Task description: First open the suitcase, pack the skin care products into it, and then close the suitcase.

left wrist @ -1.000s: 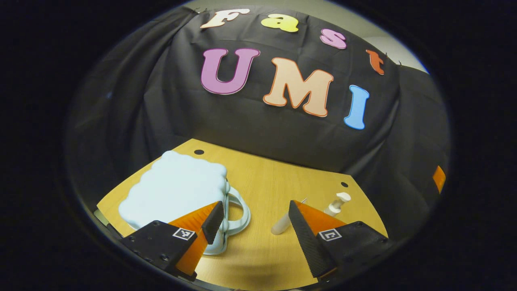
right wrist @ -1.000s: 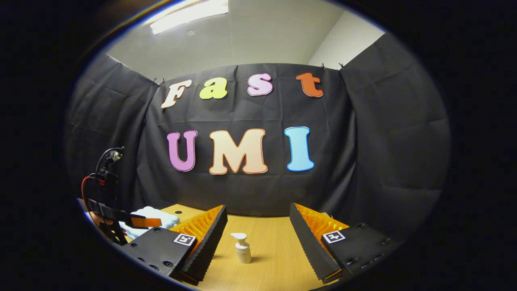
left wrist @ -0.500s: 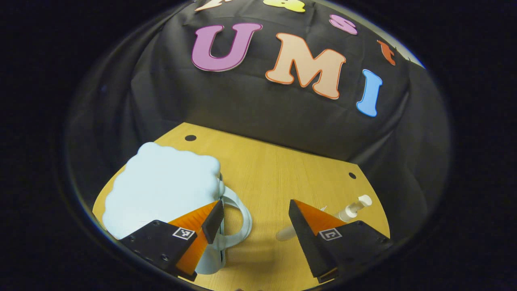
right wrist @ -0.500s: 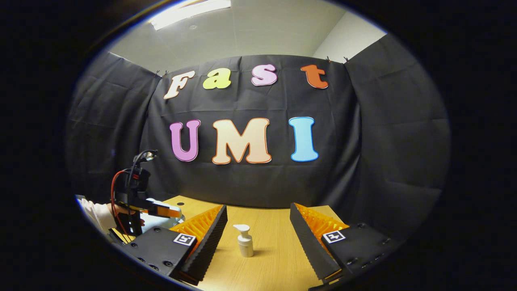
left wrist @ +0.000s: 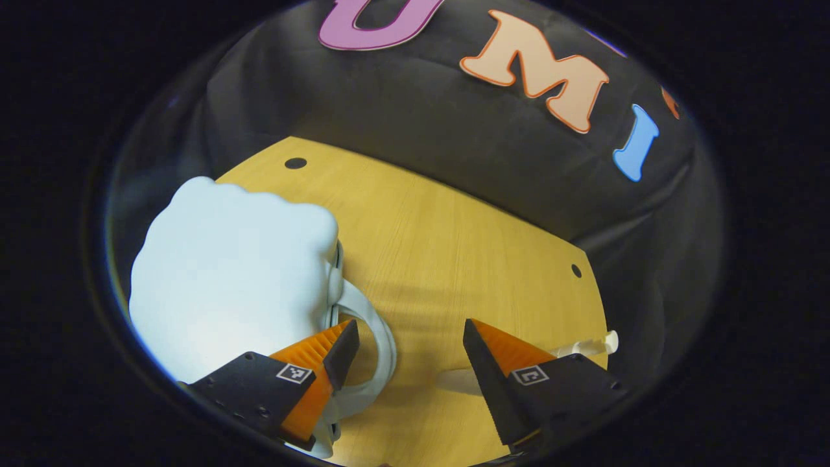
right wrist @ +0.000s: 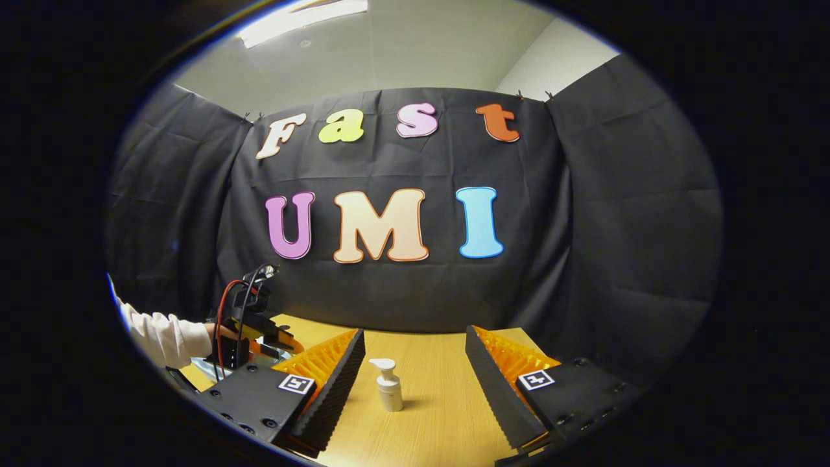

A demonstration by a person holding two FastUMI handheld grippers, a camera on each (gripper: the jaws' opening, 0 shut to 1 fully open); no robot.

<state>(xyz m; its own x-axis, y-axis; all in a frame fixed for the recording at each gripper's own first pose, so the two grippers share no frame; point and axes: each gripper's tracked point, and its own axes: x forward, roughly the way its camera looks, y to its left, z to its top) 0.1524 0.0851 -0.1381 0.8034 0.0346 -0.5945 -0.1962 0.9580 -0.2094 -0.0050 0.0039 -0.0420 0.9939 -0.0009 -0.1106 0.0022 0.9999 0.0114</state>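
Note:
A pale blue, cloud-shaped suitcase (left wrist: 227,266) lies shut on the wooden table (left wrist: 454,246) in the left gripper view, its looped handle (left wrist: 382,337) pointing toward the middle. My left gripper (left wrist: 408,344) is open above the table. Its left finger stands over the handle and touches nothing. A white pump bottle (left wrist: 590,344) peeks out behind its right finger. In the right gripper view the pump bottle (right wrist: 389,386) stands upright on the table, farther off between the fingers of my open, empty right gripper (right wrist: 415,370). The left gripper (right wrist: 259,324) shows there at the left, held by a hand.
The table has two small dark holes (left wrist: 295,163) (left wrist: 576,270) near its back edge, with black cloth close behind. A white sleeve (right wrist: 162,327) reaches in from the left in the right gripper view. Bare wood (right wrist: 441,415) lies between the suitcase and the bottle.
My left gripper has tipped downward and moved closer to the suitcase and its handle, which now loom larger. The right gripper has barely moved. The bottle has stayed put.

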